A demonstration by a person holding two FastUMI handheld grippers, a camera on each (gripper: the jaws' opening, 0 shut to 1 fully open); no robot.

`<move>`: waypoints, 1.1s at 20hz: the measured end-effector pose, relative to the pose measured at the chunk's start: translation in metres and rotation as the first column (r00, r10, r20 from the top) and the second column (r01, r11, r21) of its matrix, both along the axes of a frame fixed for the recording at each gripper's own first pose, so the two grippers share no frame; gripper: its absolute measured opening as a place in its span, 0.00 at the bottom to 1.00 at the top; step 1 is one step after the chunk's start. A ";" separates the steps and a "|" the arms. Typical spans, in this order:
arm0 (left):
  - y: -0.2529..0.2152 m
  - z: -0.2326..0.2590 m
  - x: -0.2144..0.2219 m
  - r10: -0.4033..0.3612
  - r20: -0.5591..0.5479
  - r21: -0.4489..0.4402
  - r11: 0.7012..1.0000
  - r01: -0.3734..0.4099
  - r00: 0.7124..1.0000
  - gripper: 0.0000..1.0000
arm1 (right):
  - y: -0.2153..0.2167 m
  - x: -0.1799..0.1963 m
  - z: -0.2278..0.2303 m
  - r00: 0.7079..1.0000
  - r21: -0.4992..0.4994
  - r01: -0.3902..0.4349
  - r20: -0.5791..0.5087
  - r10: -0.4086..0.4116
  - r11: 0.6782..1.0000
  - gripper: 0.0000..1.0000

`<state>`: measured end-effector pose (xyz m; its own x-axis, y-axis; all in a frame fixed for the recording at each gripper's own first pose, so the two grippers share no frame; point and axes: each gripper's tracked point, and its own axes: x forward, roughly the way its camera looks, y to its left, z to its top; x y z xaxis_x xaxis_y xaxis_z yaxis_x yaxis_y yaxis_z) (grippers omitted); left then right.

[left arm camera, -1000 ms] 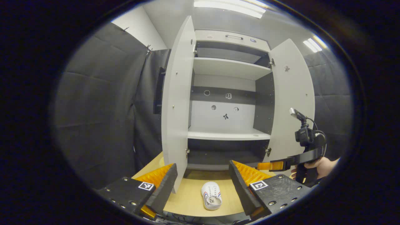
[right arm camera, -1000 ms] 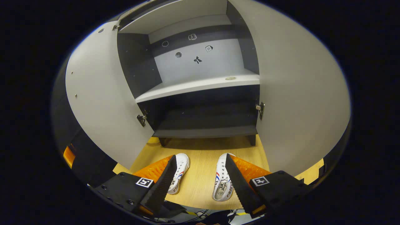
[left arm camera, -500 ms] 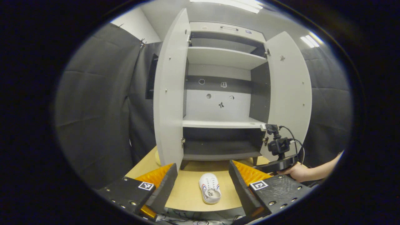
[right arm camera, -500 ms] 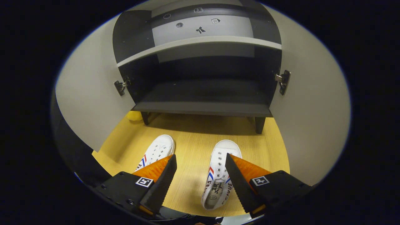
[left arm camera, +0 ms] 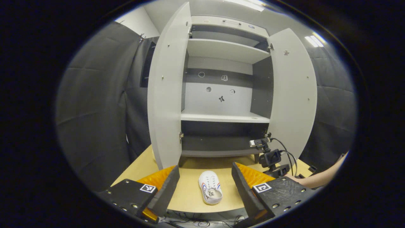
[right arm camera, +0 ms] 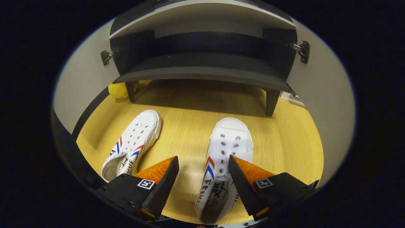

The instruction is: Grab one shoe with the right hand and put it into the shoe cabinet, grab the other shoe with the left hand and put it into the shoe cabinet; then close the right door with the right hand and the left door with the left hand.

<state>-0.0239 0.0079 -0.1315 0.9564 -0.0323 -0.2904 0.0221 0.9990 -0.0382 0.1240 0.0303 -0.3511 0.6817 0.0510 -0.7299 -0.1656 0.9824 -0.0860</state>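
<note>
White canvas shoe lies on the floor before the open shoe cabinet; your right gripper, fingers wide, straddles it. Lower, then close.

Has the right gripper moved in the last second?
Yes. The right gripper has come down toward the shoe; the cabinet floor slid upward in its view.

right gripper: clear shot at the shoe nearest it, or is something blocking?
Probably yes. The right gripper is open, low over the near shoe, one finger already beside its laces. Only bare floor lies around it; the other shoe sits apart.
</note>
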 end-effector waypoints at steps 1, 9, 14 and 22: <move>0.001 -0.003 0.000 -0.001 -0.003 0.000 1.000 0.001 1.000 0.95 | -0.001 0.002 -0.005 1.000 -0.016 -0.004 0.011 0.004 1.000 0.93; 0.004 0.002 0.009 -0.028 0.011 -0.001 1.000 0.028 1.000 0.99 | -0.018 0.005 -0.016 1.000 -0.171 0.024 -0.003 -0.025 0.985 0.46; 0.004 0.005 0.010 -0.052 0.021 0.005 0.999 0.052 0.998 0.99 | -0.018 0.006 -0.016 0.999 -0.140 0.041 -0.013 -0.044 0.989 0.19; -0.003 0.008 0.000 -0.069 0.039 0.023 0.997 0.068 0.997 0.95 | -0.025 -0.015 0.005 0.999 -0.095 0.034 0.003 -0.033 0.995 0.02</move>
<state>-0.0235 0.0049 -0.1236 0.9630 -0.0923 -0.2533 0.0915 0.9957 -0.0147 0.1088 0.0053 -0.3464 0.6831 -0.0412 -0.7292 -0.1325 0.9748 -0.1792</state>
